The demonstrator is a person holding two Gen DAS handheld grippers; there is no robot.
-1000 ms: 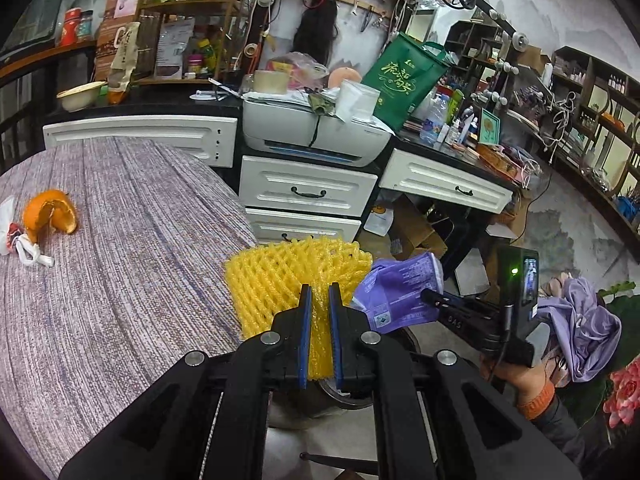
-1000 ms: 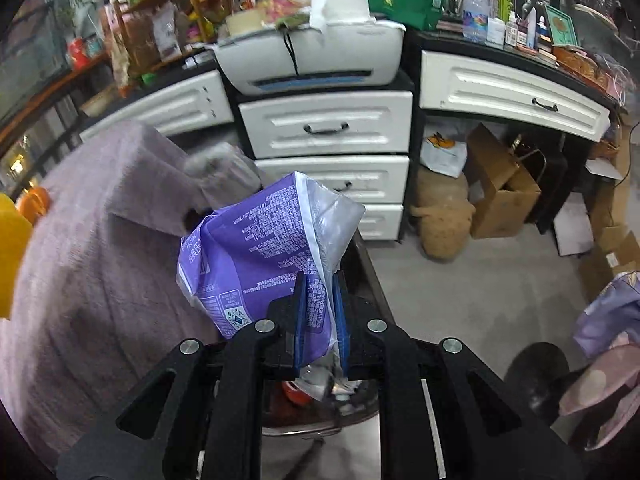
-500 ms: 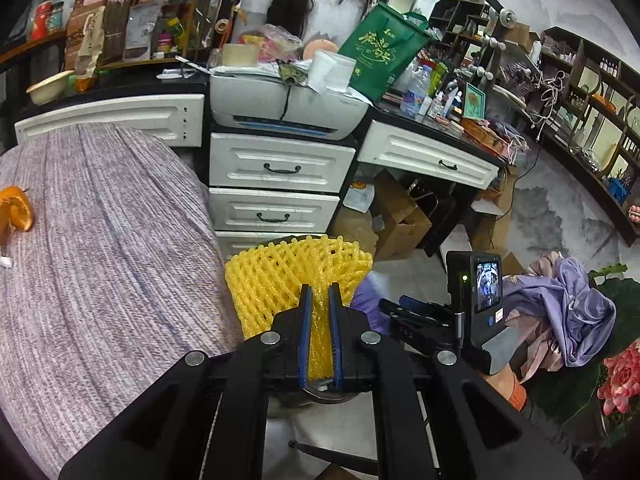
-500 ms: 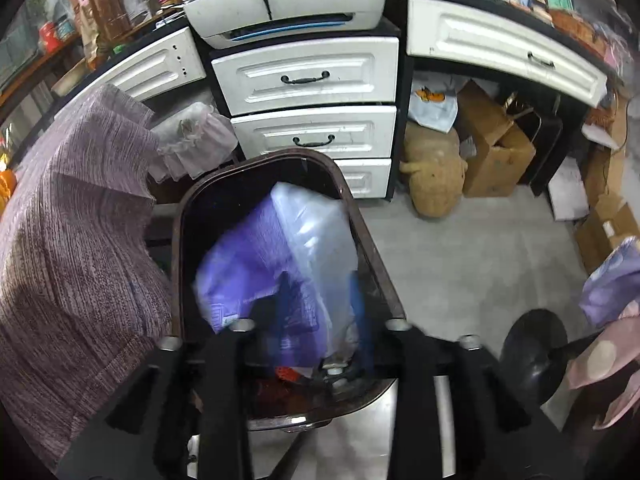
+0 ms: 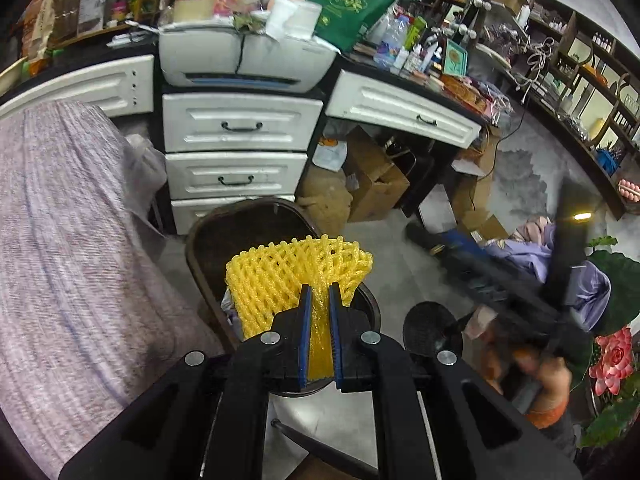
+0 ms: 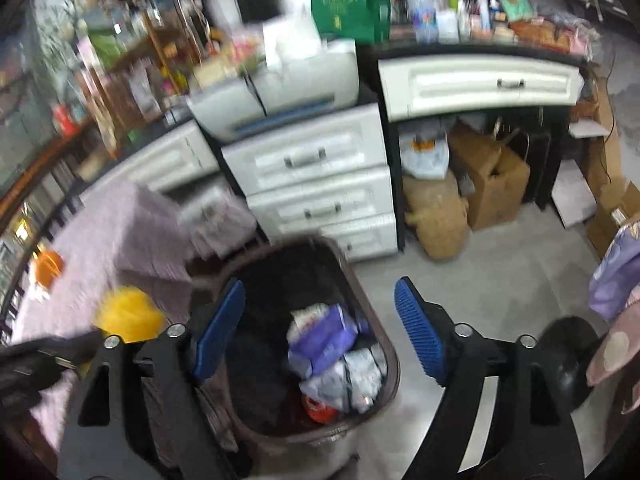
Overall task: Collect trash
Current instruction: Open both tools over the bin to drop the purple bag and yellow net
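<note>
My left gripper [image 5: 319, 300] is shut on a yellow foam fruit net [image 5: 288, 276] and holds it over the dark brown trash bin [image 5: 208, 232]. The net shows blurred in the right wrist view [image 6: 128, 314]. My right gripper [image 6: 320, 312] is open and empty above the bin [image 6: 390, 360]. A purple wrapper [image 6: 324, 340] lies inside the bin on other crumpled trash. An orange peel [image 6: 48, 266] lies on the table at the far left.
A table with a purple-grey cloth [image 5: 60, 260] is left of the bin. White drawers [image 5: 236, 148] with a printer [image 5: 240, 56] on top stand behind it. Cardboard boxes [image 5: 372, 184] sit under the desk. A black round stand base [image 5: 430, 330] is on the floor at right.
My right gripper opened and dropped the purple wrapper into the bin, then drew back. My left gripper carried the yellow net from the table edge to over the bin.
</note>
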